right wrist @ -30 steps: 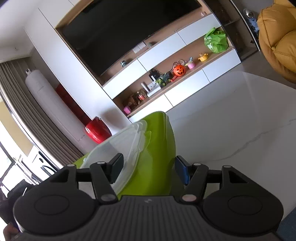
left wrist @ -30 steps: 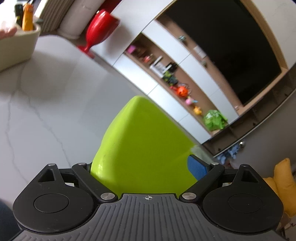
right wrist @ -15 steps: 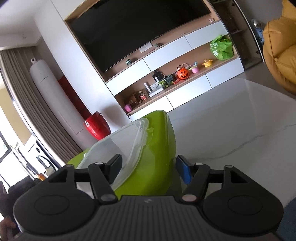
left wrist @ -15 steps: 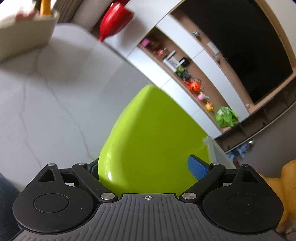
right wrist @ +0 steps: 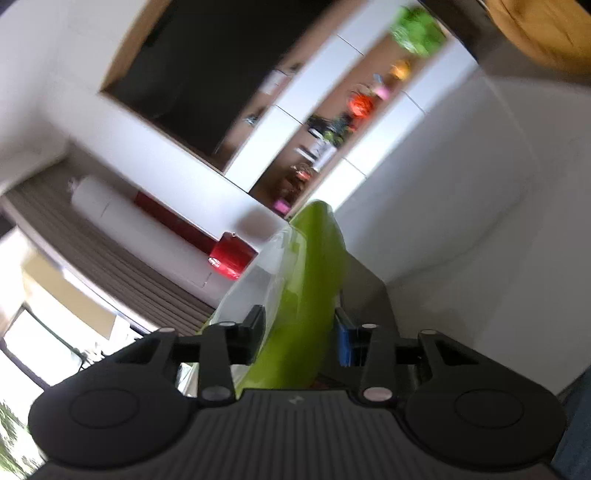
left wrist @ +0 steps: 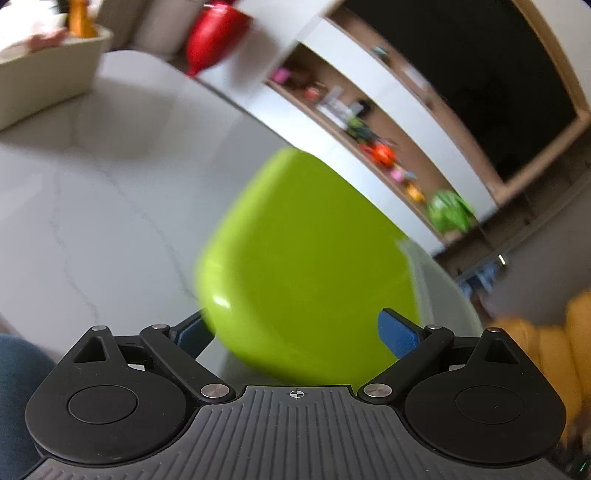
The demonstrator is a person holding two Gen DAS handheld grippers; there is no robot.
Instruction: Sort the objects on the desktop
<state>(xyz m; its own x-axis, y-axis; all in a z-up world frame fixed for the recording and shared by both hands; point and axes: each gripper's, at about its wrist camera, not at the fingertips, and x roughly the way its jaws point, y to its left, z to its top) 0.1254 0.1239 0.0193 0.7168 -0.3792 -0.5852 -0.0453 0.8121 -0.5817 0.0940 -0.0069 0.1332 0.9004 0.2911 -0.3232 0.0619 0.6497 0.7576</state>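
White marbled stone formed the surface (left wrist: 92, 206), with a wall unit of shelves and a large dark screen (right wrist: 207, 85) behind it.

Left tool (left wrist: 295, 328): the two blue-padded fingers stood wide apart, one on each side of the green container (left wrist: 306, 258). The left pad (left wrist: 194, 332) lay at the container's lower corner; the right pad (left wrist: 397, 332) lay against its far side. Motion blur prevented confirming firm contact at either pad. The container's smooth green underside faced this camera, tilted, with surface visible below its lower edge.

Right tool (right wrist: 299, 332): the fingers were closed to a narrow gap on the edge of the same green container (right wrist: 310, 295), which stood nearly on edge between them. The clear lid (right wrist: 255, 291) lay against the container's left face, inside the left finger (right wrist: 255, 325). The blue right pad (right wrist: 343, 343) pressed the green wall.

Further out in the left view, a cream bin (left wrist: 44, 77) stood on the surface well away at upper left, holding an orange item (left wrist: 79, 18). A red vase (left wrist: 214, 33) stood beyond the surface edge, and a yellow cushion (left wrist: 546, 350) showed at lower right. Both views were blurred.
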